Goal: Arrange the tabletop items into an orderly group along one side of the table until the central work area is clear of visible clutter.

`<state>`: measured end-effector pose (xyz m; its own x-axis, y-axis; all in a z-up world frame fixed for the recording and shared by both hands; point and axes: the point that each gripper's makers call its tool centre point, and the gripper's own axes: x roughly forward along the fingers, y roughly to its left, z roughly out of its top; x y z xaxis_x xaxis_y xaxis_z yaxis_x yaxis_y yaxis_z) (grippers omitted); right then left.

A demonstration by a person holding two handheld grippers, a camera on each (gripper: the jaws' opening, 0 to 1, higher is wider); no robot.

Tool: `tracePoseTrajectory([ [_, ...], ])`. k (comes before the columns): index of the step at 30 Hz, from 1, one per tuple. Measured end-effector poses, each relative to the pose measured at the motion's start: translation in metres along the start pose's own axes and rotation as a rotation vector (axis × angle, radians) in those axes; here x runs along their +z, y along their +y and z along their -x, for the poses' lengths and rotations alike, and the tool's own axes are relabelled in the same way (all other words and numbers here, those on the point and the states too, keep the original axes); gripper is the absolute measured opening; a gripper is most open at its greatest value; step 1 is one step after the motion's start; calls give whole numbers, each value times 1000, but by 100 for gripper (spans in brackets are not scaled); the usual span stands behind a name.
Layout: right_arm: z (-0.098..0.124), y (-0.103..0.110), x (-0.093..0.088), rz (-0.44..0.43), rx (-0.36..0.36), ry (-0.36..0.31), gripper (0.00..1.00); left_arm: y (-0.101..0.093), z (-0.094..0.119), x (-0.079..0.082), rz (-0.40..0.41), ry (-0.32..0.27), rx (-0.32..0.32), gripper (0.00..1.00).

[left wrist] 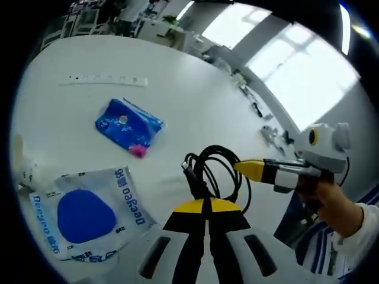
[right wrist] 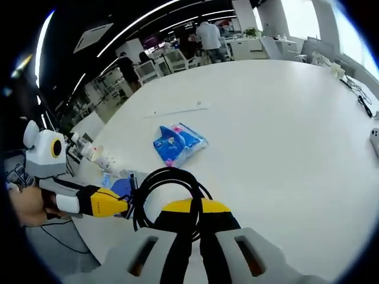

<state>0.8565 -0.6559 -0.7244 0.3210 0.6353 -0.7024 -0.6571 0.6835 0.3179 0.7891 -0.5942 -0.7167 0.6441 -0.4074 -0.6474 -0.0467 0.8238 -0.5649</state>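
The coiled black cable (left wrist: 214,171) is lying on the white tabletop (left wrist: 195,100) just ahead of both grippers; the left gripper (left wrist: 205,204) is closing its jaws on one loop, and the right gripper (right wrist: 195,204) is pinching the coil's opposite side; the glossy blue pouch (left wrist: 128,125) and the flat white-and-blue packet (left wrist: 89,214) are sitting farther left, near the power strip (left wrist: 105,80).
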Motion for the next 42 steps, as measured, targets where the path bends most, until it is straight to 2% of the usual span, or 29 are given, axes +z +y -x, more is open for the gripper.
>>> tracePoseTrajectory([
  [9,-14,-9,-25,-30,6,46,0,10,-10,-22,11,44,13,0],
  [21,-16,-15,-47,-60,4,89,0,12,-19,-34,5,81,22,0],
  [33,-20,-17,-78,-82,9,155,0,14,-26,-63,-5,145,37,0],
  [37,-21,-19,-90,-93,4,173,0,15,-27,-67,-3,154,37,0],
  [42,-22,-18,-96,-96,6,184,0,16,-26,-70,11,158,41,0],
])
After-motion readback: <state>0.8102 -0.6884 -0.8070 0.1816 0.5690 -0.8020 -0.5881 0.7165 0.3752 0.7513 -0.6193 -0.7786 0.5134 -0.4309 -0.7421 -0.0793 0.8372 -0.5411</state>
